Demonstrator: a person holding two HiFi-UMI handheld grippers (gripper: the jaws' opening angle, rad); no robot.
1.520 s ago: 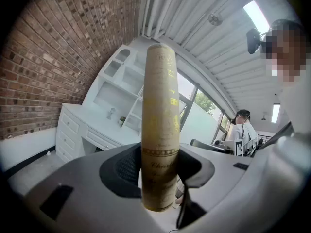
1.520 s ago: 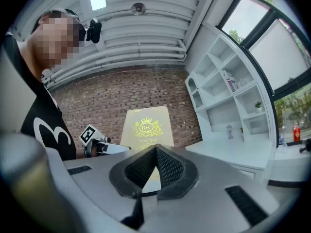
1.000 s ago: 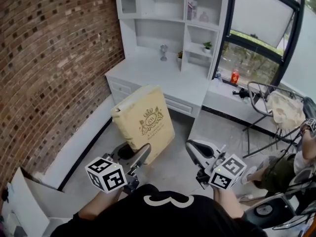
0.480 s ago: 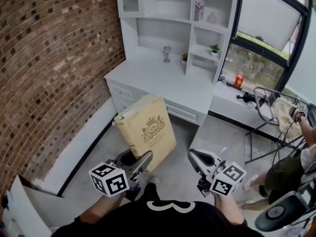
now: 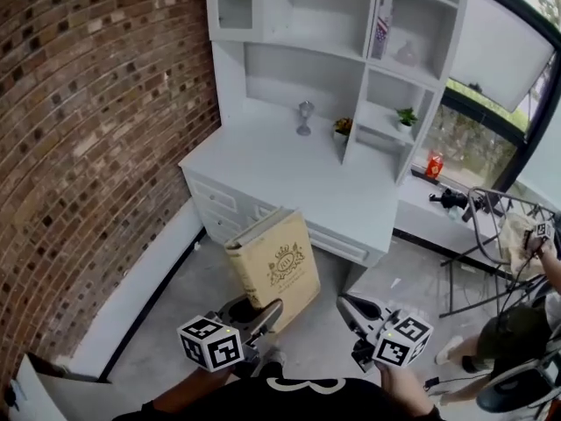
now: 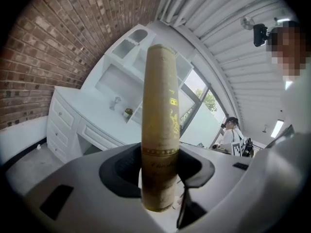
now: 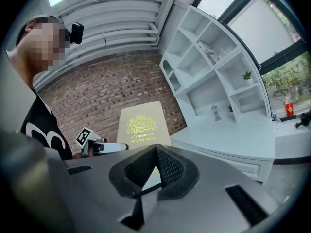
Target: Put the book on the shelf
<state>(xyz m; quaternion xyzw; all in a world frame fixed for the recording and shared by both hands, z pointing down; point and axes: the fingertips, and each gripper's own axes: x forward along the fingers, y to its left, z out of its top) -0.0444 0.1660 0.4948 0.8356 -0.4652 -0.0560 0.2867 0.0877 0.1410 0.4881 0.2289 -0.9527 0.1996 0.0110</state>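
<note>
A thick cream book (image 5: 279, 270) with a gold crest stands upright in front of me, and my left gripper (image 5: 259, 310) is shut on its lower end. In the left gripper view the book's spine (image 6: 158, 130) rises between the dark pads (image 6: 119, 171). My right gripper (image 5: 352, 309) hangs to the right of the book, shut, with nothing in it; its pads (image 7: 164, 165) meet. The right gripper view shows the book's cover (image 7: 141, 125). The white shelf unit (image 5: 351, 24) stands ahead on a white desk (image 5: 289, 169).
A brick wall (image 5: 96, 112) runs along the left. On the desk are a small goblet (image 5: 304, 112) and a potted plant (image 5: 341, 127); another plant (image 5: 406, 115) sits in a lower cubby. A seated person (image 5: 517, 323) and a wire chair (image 5: 491, 235) are at the right.
The desk and shelf unit have come nearer and fill more of the view. The book and both grippers sit lower in the frame. Both grips are unchanged.
</note>
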